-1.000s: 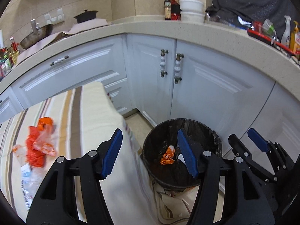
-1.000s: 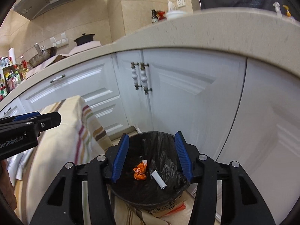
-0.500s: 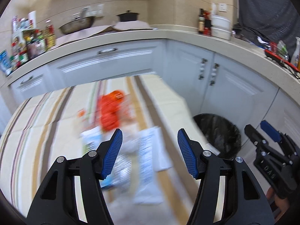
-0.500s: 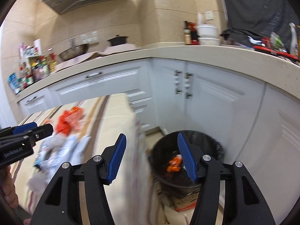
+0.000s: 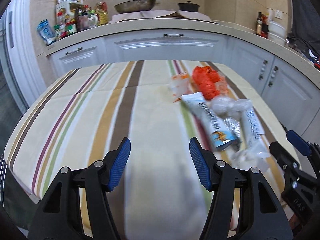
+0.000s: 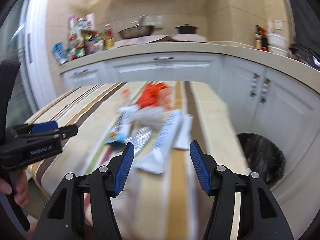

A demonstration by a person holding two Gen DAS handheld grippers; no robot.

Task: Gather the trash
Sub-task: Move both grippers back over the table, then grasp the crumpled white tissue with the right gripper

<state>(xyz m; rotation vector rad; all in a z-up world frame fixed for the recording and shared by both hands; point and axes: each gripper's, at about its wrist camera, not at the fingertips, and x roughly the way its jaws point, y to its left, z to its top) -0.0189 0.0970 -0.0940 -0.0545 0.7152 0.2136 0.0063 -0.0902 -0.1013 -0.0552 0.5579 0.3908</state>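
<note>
A pile of trash lies on the striped tablecloth point(image 5: 100, 120): an orange plastic bag point(image 5: 206, 80), a white and blue wrapper point(image 5: 210, 120), a foil wrapper point(image 5: 232, 126) and crumpled clear plastic point(image 5: 248, 156). My left gripper point(image 5: 160, 160) is open and empty, over bare cloth to the left of the pile. My right gripper point(image 6: 160, 164) is open and empty, just in front of a white wrapper point(image 6: 162, 146). The black-lined trash bin point(image 6: 262, 156) stands on the floor right of the table. The right wrist view is blurred.
White cabinets and a beige counter point(image 5: 160, 26) run behind and to the right of the table. A wok point(image 5: 134, 5), a black pot point(image 5: 188, 6) and several bottles point(image 5: 80, 20) stand on the counter. The right gripper also shows in the left wrist view point(image 5: 296, 160).
Both grippers have swung left, away from the bin and back over the table. The trash pile is now in front of them. Both stayed open and empty.
</note>
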